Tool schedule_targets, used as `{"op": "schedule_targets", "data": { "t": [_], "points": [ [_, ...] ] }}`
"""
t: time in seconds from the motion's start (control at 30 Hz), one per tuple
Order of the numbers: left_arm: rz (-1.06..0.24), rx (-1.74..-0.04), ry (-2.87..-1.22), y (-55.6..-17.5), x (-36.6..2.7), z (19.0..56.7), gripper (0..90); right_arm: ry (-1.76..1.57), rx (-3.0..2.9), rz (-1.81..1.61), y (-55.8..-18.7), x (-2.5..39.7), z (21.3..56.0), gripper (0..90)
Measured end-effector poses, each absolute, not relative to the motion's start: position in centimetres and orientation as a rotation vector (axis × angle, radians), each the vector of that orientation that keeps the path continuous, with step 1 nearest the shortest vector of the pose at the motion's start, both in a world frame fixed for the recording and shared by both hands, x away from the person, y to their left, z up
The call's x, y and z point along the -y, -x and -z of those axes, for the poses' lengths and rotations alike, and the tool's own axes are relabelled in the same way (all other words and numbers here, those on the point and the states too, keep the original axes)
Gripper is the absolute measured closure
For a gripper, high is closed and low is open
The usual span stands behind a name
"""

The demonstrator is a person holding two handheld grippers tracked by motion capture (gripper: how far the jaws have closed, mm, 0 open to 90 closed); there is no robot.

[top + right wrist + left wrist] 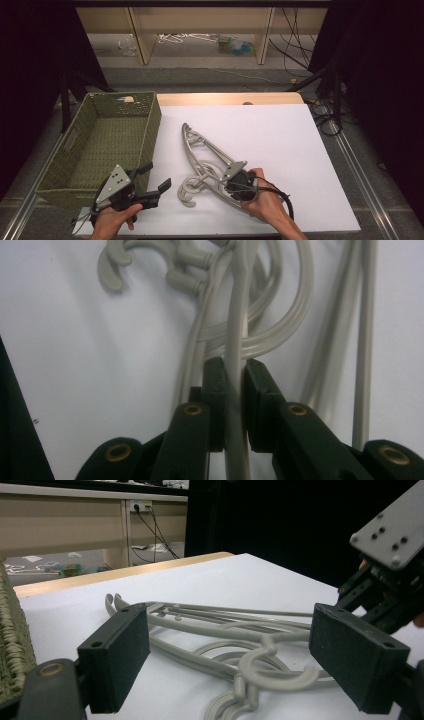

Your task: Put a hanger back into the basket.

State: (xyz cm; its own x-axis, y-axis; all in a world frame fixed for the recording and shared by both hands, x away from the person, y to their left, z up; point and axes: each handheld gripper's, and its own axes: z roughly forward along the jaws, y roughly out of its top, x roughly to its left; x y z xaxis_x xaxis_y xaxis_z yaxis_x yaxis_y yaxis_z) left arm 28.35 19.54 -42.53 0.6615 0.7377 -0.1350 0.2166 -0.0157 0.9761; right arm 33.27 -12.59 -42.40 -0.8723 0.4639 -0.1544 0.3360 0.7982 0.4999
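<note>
A stack of grey plastic hangers (207,155) is shown lying flat on the white tabletop (280,135), just to the right of the green woven basket (107,145), which serves here as the landmark. The hangers are laid diagonally: their far tips are turned toward the basket's far right corner, and their curled hooks (192,187) are found off the basket's near right corner.

The right tool (239,186) is held in the person's right hand (265,202), well to the right of the basket, at the near end of the stack. In the right gripper view its two black jaws are seen closed on a single grey bar (234,390) of the hangers, with the hooks (150,262) visible beyond the jaws.

The left tool (152,182) is held in the left hand (112,220) just off the basket's near right corner, close to the hooks but apart from them. Its jaws are seen spread wide, with nothing between them; in the left gripper view the hooks (272,667) and the hanger arms (210,615) are framed in the gap, and the basket's woven wall (12,645) is seen at the left edge.
</note>
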Motion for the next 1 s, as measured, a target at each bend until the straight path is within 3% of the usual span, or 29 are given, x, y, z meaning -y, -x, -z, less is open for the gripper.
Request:
{"op": "schedule_targets", "data": {
  "t": [0.7,1.0],
  "points": [
    [-0.521,-0.787,-1.600,-28.4,-19.2,42.6,17.0,-0.479,-2.710,-0.947,-32.8,16.0,38.1,82.3],
    [-0.583,-0.613,-1.739,-28.8,-17.1,42.7,24.1,-0.355,-2.826,-0.968,-31.2,16.4,38.4,82.3]
  ]
}}
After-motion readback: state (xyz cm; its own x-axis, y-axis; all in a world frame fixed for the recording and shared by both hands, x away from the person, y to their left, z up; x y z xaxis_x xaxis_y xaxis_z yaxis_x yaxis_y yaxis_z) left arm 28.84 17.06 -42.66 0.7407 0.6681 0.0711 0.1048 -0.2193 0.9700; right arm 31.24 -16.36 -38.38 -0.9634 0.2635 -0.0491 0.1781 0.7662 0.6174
